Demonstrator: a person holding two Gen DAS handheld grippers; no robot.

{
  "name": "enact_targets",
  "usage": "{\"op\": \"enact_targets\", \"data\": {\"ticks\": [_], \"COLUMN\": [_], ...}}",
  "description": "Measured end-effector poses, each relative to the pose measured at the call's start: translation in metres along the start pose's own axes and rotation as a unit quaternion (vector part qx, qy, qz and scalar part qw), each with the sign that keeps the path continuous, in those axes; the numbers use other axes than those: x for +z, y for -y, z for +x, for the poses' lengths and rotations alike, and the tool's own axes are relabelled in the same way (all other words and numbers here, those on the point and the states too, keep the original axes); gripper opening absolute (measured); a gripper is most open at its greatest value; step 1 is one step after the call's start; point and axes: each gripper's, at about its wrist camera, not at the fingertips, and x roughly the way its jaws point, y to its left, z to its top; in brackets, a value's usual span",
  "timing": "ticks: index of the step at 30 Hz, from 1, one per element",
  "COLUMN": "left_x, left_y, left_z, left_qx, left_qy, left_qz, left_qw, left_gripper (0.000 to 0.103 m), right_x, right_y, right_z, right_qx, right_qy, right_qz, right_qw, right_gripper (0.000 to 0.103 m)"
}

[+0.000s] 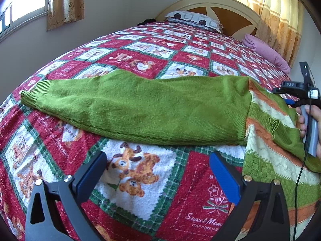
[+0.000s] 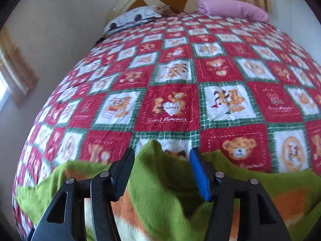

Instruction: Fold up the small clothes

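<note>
sweater (image 1: 140,108) flat on bed (image 1: 140,180) | our left gripper (image 1: 158,172) wide, empty | right gripper (image 2: 162,172) half-open – green fold between, pads clear

Sweater (image 1: 152,108) lies on the bed (image 1: 160,190) near its foot edge, sleeve (image 1: 120,104) stretched toward the left edge. Pillow (image 1: 194,19) at the head edge, against the headboard (image 1: 230,14). Folded cloth (image 1: 264,50) at the head-right corner.

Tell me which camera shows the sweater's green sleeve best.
Left wrist view: the green sleeve lies stretched flat across the bedspread, cuff to shoulder. The right wrist view shows only blurred green folds near the right tongs.
</note>
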Motion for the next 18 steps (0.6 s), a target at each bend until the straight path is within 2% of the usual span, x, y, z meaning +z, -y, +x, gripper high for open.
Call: {"op": "enact_targets", "data": {"ticks": [5,9,13,16,18], "left_x": [0.001,0.006,0.021,0.034,0.04], "left_y": [0.001,0.004,0.027,0.057,0.08], "left_z": [0.001,-0.017,-0.055,-0.073,-0.07], "left_qx": [-0.005,-0.036,-0.058,-0.064,-0.074], "left_qy": [-0.004,-0.002,0.036,0.055,0.051], "left_qz": [0.005,0.016,0.06,0.101,0.13], "left_qw": [1.0,0.9992,0.9959,0.9913,0.9874], "left_gripper": [0.103,0.103,0.103,0.103,0.103], "right_x": [-0.03,-0.076,-0.124,-0.161,-0.179], "right_y": [0.046,0.101,0.142,0.151,0.15], "right_z": [-0.083,-0.152,-0.188,-0.192,-0.192], "right_qx": [0.02,-0.024,-0.083,-0.114,-0.116], "right_qy": [0.017,0.031,0.033,0.019,0.016], "right_qz": [0.008,0.005,-0.022,-0.058,-0.085], "right_qw": [1.0,0.999,0.996,0.992,0.989], "right_gripper": [0.06,0.062,0.062,0.062,0.062]}}
